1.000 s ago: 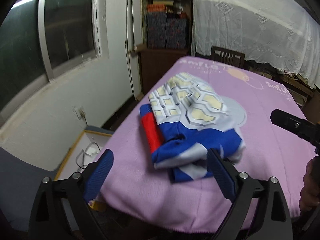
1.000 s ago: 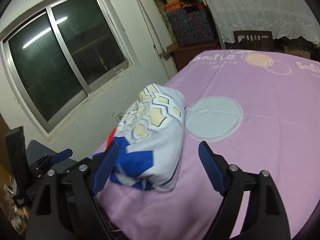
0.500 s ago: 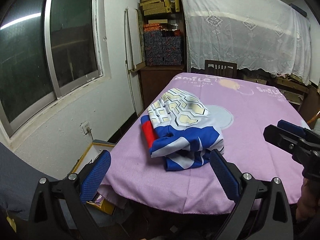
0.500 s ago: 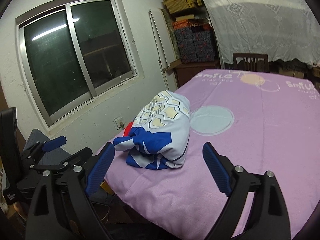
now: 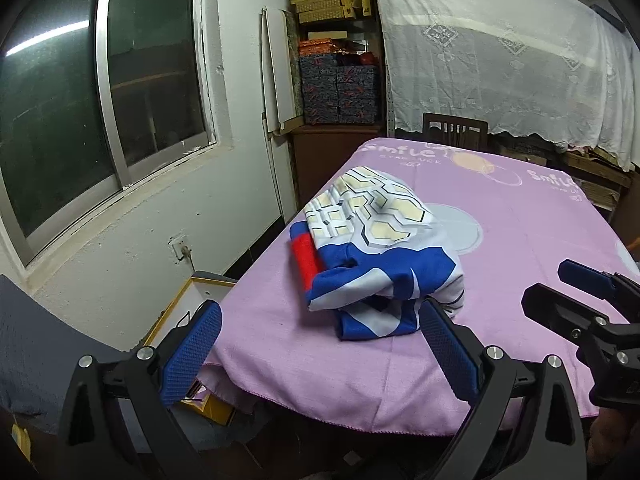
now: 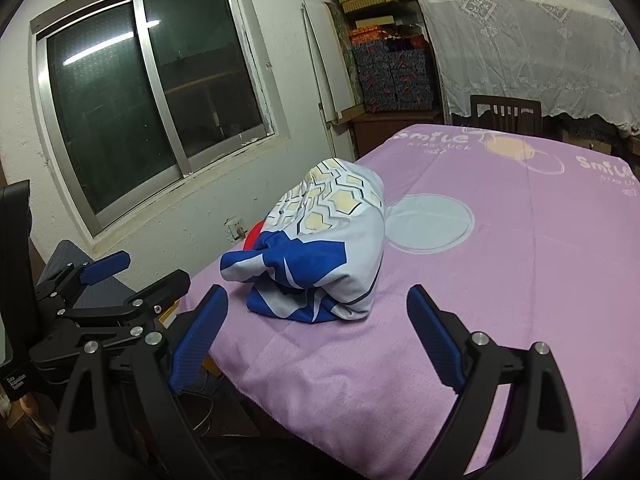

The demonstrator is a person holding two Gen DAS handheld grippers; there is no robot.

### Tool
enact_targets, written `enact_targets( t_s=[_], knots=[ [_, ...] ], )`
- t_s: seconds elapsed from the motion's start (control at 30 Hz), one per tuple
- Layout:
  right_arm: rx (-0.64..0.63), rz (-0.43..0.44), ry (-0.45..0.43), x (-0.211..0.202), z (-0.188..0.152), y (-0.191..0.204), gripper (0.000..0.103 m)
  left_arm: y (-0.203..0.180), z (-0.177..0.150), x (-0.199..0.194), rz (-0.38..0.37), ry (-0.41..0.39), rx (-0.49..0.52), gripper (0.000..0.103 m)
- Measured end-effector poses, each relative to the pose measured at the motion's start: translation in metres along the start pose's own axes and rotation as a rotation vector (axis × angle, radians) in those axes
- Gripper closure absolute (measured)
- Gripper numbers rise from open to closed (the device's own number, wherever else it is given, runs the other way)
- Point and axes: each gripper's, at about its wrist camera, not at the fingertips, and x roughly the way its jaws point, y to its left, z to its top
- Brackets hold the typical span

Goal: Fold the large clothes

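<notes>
Right gripper (image 6: 314, 334): jaws wide, just been opening, nothing between | left gripper (image 5: 320, 354): jaws wide, empty | both angled down at near counter (image 5: 520, 240) edge, short of garment | folded garment (image 5: 376, 256): bundled on purple cover, counter's window side | step, judged: release done; withdraw level, avoid snagging the loose blue front flap.

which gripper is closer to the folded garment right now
Hard to separate, but the left gripper looks slightly nearer: its right pad overlaps the folded garment in its own view. The right gripper sits back from it with purple cloth between. Both are open and empty.
</notes>
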Motion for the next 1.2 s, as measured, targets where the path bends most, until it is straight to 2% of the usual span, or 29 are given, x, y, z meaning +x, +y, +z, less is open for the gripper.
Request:
enact_targets(
  t_s=[1.2],
  knots=[
    [-0.013,-0.005,-0.012,-0.0027,0.0009,-0.002,0.012,0.0006,-0.0019,0.005,0.005,0.03,-0.008,0.004]
  ],
)
